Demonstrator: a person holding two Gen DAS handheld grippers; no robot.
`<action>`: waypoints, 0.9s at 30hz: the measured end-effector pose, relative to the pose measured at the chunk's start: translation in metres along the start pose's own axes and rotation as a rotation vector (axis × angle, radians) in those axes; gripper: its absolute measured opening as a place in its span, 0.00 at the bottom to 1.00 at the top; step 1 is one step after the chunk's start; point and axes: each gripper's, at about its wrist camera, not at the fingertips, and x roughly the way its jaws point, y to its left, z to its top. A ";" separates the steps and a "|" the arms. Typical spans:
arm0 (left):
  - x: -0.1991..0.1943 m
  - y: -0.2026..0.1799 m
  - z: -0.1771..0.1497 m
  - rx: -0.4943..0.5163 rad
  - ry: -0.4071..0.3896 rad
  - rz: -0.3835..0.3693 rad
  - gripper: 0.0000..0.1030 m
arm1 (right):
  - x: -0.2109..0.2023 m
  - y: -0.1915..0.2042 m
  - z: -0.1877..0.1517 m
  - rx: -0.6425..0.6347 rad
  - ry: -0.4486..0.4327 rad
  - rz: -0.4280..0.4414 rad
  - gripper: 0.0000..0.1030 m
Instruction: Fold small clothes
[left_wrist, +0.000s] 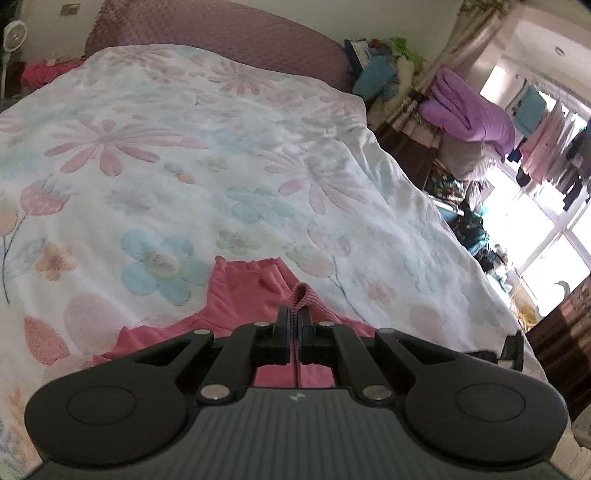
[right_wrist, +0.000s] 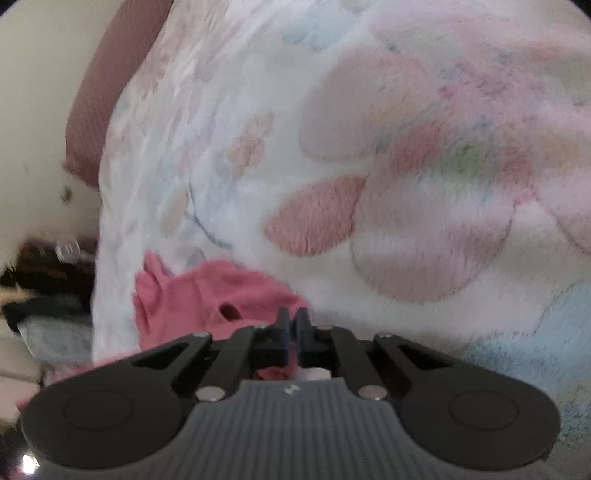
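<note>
Clenched on the pink garment's (left_wrist: 240, 291) striped hem, our left claw (left_wrist: 294, 325) points level across the floral bed (left_wrist: 184, 147). Our right claw (right_wrist: 293, 325) grips the same cloth; we read no lettering.

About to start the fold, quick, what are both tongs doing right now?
Left tongs: shut on the pink garment, pinching a ribbed edge of it.
Right tongs: shut on the pink garment; blurred view.

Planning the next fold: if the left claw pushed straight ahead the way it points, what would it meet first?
The left claw is shut on the pink garment's ribbed edge; straight ahead lies more of that garment, then the floral blanket. Depth is uncertain.
</note>
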 end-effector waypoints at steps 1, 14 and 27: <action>0.001 -0.003 0.001 0.001 0.005 -0.006 0.02 | -0.003 0.003 0.001 -0.007 -0.017 0.006 0.00; -0.001 0.062 -0.011 -0.223 0.114 0.014 0.02 | 0.024 0.100 0.040 -0.396 -0.061 -0.121 0.00; 0.084 0.168 -0.069 -0.453 0.189 0.134 0.24 | -0.014 0.108 -0.020 -0.592 -0.088 -0.164 0.27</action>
